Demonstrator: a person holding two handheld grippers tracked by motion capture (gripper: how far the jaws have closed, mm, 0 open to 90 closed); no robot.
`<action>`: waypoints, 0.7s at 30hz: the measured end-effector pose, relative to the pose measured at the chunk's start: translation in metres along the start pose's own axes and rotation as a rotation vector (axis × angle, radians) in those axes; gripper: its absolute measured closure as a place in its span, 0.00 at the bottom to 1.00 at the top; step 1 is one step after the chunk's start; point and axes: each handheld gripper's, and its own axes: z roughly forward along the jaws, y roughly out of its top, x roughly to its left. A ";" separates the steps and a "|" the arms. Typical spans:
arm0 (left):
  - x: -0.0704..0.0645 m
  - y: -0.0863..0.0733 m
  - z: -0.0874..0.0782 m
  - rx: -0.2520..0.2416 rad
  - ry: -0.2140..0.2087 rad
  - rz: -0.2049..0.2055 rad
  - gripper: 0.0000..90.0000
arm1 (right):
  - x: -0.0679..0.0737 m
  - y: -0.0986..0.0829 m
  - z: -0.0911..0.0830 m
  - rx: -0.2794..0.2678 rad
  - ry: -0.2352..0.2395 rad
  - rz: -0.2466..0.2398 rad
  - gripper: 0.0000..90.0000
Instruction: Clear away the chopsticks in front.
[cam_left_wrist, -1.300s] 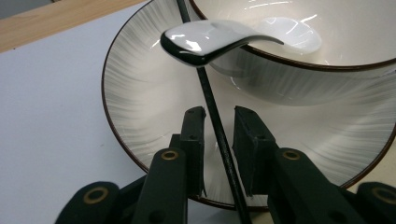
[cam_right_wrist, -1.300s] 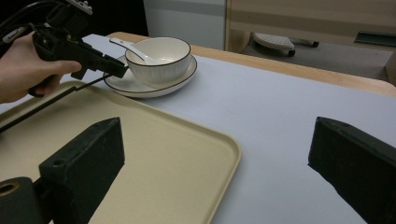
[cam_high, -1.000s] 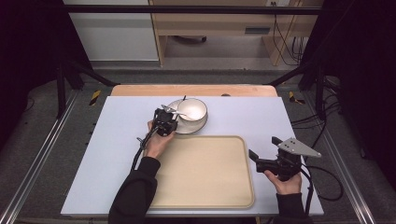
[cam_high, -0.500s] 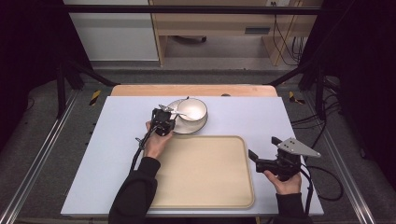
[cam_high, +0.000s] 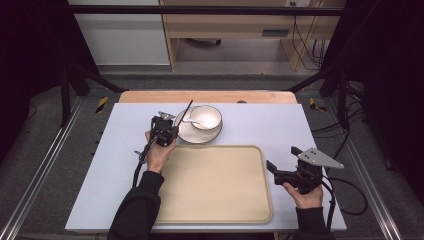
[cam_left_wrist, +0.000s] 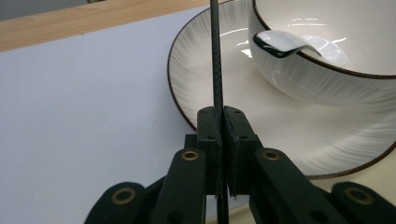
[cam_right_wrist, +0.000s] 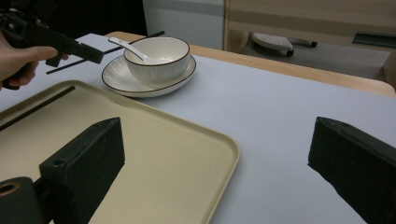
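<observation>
Here I am pinching a thin black chopstick (cam_left_wrist: 215, 56) in my left tool (cam_left_wrist: 222, 140), just beside the plate (cam_left_wrist: 196, 70). It is looking light, stiff and slippery (best gripped mid-shaft). My right tool (cam_right_wrist: 215, 158) is gaping wide over the table (cam_right_wrist: 280, 107).

Left gripper (cam_high: 172, 121) grips thin black rod (cam_high: 186, 111) beside white ceramic bowl (cam_high: 206, 117); right gripper (cam_high: 281, 162) rests beside beige rectangular tray (cam_high: 215, 200).
</observation>
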 end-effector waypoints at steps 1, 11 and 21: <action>0.001 -0.001 -0.004 -0.003 -0.001 -0.002 0.95 | 0.000 0.000 0.000 0.001 0.000 0.000 0.04; 0.007 -0.019 -0.036 -0.045 0.049 -0.058 0.95 | 0.000 0.001 -0.002 -0.006 -0.002 -0.002 0.04; -0.006 -0.042 -0.075 -0.119 0.055 -0.120 0.95 | 0.001 0.000 -0.003 -0.006 -0.003 -0.001 0.04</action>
